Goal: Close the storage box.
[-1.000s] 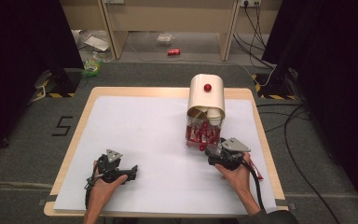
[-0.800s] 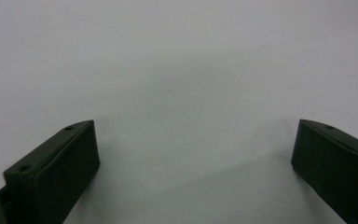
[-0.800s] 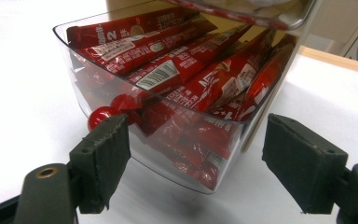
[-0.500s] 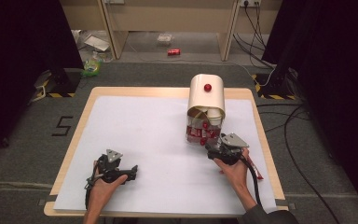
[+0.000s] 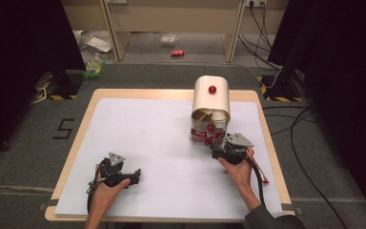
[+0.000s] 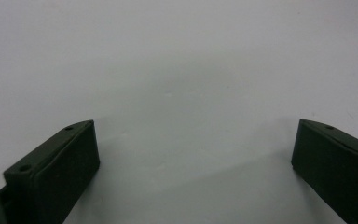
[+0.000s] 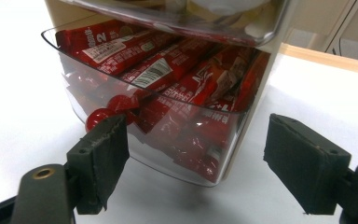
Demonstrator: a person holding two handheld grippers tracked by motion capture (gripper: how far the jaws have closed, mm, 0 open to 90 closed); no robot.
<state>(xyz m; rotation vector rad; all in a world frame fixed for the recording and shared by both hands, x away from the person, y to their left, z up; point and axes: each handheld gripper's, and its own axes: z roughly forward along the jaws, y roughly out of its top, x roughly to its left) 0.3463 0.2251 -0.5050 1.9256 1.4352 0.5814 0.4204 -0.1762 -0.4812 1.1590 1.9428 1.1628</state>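
Change since a second ago is small: my right claw (image 5: 218, 146) crept a little upward in the high view, toward the clear drawer (image 7: 168, 154) at the foot of the cream box (image 5: 211, 102), which stands right of the middle of that view. Its jaws kept the same wide spread and pinch nothing. In the right gripper view the drawer front now stands just ahead of them, in the upper middle of the frame, full of red packets (image 7: 168, 70). The drawer's red knob (image 7: 97, 117) shows just above the tip of the jaw at the left of the frame. I cannot tell if that jaw touches the drawer wall.

My left claw (image 5: 134, 174) did not move. It rests low on the white surface (image 5: 147, 129), at the lower left of the high view, well apart from the box, jaws spread with nothing between them.

I judge that the approach is almost done. The knob is off to one side of the gap, so I think I must shift the right claw toward it before closing, otherwise the jaws will meet the drawer wall and not the knob
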